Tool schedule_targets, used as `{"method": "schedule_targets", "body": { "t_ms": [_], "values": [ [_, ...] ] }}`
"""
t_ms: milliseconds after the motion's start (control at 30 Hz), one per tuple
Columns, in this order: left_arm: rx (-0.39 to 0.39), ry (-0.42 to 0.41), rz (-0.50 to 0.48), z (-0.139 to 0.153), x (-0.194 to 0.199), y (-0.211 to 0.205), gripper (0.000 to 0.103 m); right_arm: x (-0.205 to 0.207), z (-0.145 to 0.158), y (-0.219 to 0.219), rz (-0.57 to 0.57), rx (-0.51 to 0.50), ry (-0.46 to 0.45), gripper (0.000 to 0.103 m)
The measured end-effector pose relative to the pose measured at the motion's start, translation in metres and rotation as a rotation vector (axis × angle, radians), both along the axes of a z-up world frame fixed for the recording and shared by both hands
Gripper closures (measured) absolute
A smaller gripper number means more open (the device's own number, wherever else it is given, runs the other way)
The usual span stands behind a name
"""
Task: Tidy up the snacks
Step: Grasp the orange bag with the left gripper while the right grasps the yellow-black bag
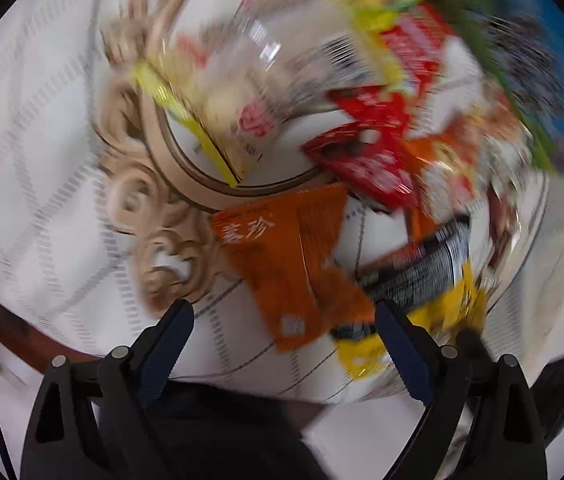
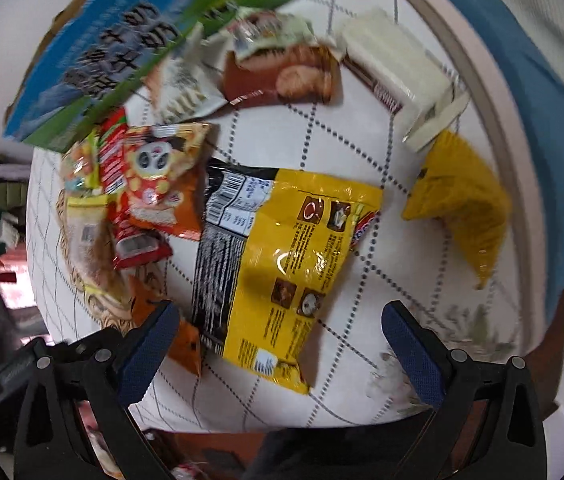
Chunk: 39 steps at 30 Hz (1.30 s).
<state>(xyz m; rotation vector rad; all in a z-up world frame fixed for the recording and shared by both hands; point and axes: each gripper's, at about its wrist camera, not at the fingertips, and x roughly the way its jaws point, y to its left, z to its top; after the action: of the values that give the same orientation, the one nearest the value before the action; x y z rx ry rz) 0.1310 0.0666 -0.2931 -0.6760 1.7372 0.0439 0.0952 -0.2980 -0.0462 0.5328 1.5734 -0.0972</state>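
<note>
The snacks lie scattered on a white tabletop [image 2: 345,168] with a dashed grid pattern. In the right wrist view a large yellow-and-black packet [image 2: 282,256] lies in the middle, printed side up. Just left of it sits an orange packet with a panda face [image 2: 162,184], overlapping a red wrapper [image 2: 130,236] and a pale packet with a yellow edge [image 2: 86,232]. Far of these lie a brown biscuit packet [image 2: 285,72] and a white tray-shaped pack [image 2: 393,68], and to the right, apart from the rest, a folded yellow pouch [image 2: 461,200]. A blue-and-green carton [image 2: 114,48] stands at the far left edge of the heap. The right claw [image 2: 282,316] hangs over the near end of the large yellow packet with its jaws wide and nothing between the pads. The left wrist view is heavily blurred; there an orange sachet with white characters [image 1: 282,256] lies near the middle, with a red sachet [image 1: 361,156] beyond it and a clear packet with a yellow strip [image 1: 222,120] on a white plate with a tan scrolled rim [image 1: 150,208]. The left claw [image 1: 285,320] stands wide above the near corner of the orange sachet, its pads clear of it.
</note>
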Motion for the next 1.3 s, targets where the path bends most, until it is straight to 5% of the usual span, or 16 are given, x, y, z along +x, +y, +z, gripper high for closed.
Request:
{"method": "schedule_targets", "body": {
  "t_ms": [133,267,400,500,667,833,1133,1300],
  "values": [
    [-0.004,0.017,0.028,-0.027,0.007,0.000,0.049,0.007,-0.025,0.007,-0.050,0.023,0.027,0.000],
    [0.069,-0.045,-0.107,-0.018,0.009,-0.009,0.049,0.020,-0.040,0.024,-0.041,0.018,0.038,0.000],
    [0.293,-0.116,-0.373,0.002,0.004,-0.027,0.049,0.038,-0.062,0.046,-0.002,-0.054,0.083,0.001],
    [0.374,-0.138,-0.472,0.009,-0.001,-0.034,0.049,0.046,-0.074,0.061,0.106,-0.130,0.116,0.008],
    [0.319,-0.099,-0.423,-0.006,-0.012,-0.027,0.047,0.044,-0.071,0.082,0.392,-0.175,0.095,0.015],
    [0.241,-0.093,-0.361,-0.015,-0.027,-0.025,0.028,0.035,-0.069,0.095,0.604,-0.226,0.089,0.014],
    [0.275,-0.102,-0.417,-0.059,-0.043,-0.034,0.027,0.053,-0.087,0.070,0.321,-0.181,0.120,0.011],
    [0.276,-0.105,-0.424,-0.072,-0.040,-0.048,0.027,0.063,-0.110,0.083,0.284,-0.222,0.145,0.009]
  ]
}}
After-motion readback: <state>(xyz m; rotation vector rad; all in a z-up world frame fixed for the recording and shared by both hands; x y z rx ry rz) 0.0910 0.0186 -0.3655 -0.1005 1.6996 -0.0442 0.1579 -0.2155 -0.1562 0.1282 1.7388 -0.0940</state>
